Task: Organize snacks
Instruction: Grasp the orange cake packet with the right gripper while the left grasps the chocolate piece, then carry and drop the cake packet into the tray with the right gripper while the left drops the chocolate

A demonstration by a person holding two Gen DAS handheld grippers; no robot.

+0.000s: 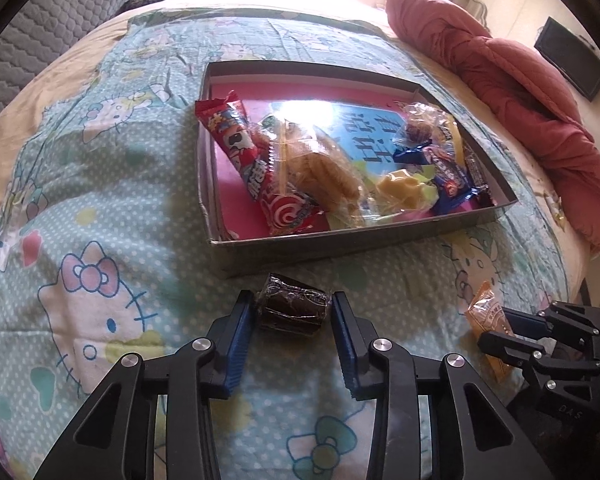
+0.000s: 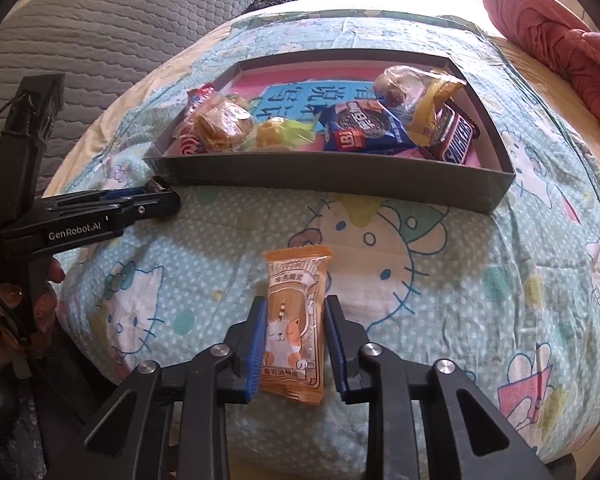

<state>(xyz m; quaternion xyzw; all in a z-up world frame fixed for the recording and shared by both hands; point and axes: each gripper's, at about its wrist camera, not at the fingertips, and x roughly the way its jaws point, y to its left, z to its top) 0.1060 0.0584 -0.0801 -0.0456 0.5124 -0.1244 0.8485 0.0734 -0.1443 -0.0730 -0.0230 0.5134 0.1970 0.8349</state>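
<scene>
Field notes, both wrist views.

Bed first: I see a blue cartoon-print sheet (image 1: 100, 208) spread over it, rumpled, bright daylight across the far half. A grey quilted cover (image 2: 100, 40) rises along the left side; a red blanket (image 1: 512, 120) is heaped along the right. Those two bound my working area.

Grey shallow box (image 2: 340, 182) sits mid-sheet, open on top, its near wall facing me and standing well clear of both grippers. Bare sheet runs between that wall and my jaws, and wide bare sheet lies left of the box.

Inside the box, left end: red lollipop-print wrapper (image 1: 252, 160) with a clear pack of golden biscuits (image 1: 320, 168) leaning on it. Middle: a yellow sweet (image 1: 400, 192). Right end: blue cookie pack (image 2: 364, 128), a Snickers bar (image 2: 456, 140) against the right wall, and a clear-wrapped round cake (image 2: 404, 84) on top.

Left gripper (image 1: 292, 312): blue pads pressed on either end of a small dark chocolate piece (image 1: 292, 310) in clear wrap, lying on the sheet just short of the box's near wall.

Right gripper (image 2: 296, 332): pads clamped on the long edges of an orange cat-print packet (image 2: 296, 320), flat on the sheet, its top end sticking out past the fingertips toward the box.
</scene>
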